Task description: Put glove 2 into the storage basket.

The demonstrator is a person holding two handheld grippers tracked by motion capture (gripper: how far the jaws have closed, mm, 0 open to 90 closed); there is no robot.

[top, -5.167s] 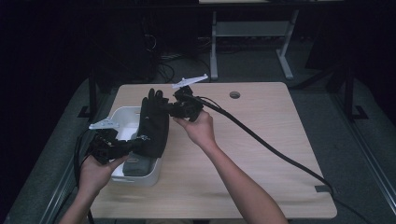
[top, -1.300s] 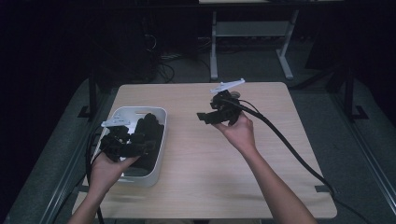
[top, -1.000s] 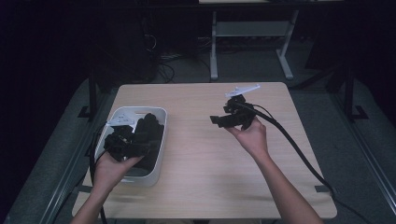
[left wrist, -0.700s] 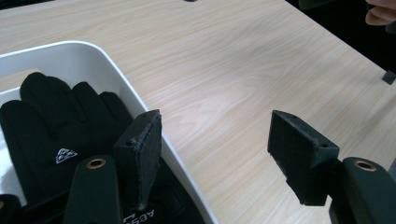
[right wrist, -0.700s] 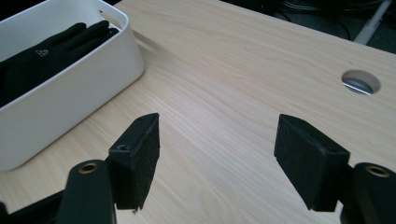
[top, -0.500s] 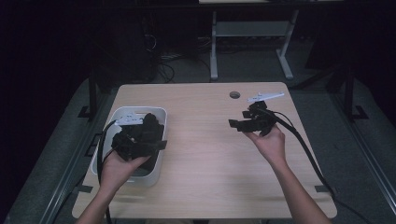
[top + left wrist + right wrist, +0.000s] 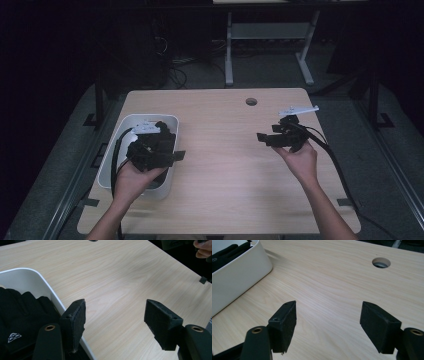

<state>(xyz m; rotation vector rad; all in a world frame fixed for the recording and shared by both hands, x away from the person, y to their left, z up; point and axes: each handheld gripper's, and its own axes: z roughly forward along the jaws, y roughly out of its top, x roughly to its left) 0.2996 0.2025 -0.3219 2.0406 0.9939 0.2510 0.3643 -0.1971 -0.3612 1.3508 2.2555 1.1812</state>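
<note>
Both grippers stand open and empty; the black fabric gloves lie in the white plastic tub.

Nearest, the left gripper (image 7: 172, 156) hangs over the right wall of the white rounded plastic tub (image 7: 116, 157), its jaws well apart with nothing between them; one pad (image 7: 75, 321) sits just above the rim. Inside the tub lie the black fabric gloves (image 7: 21, 315), one with a small white logo; how many there are I cannot tell for sure. The right gripper (image 7: 261, 137) is held above the bare light wooden table (image 7: 225, 165), well apart from the tub, jaws also wide and empty. Farther, a round cable hole (image 7: 381, 262) is in the tabletop.
</note>
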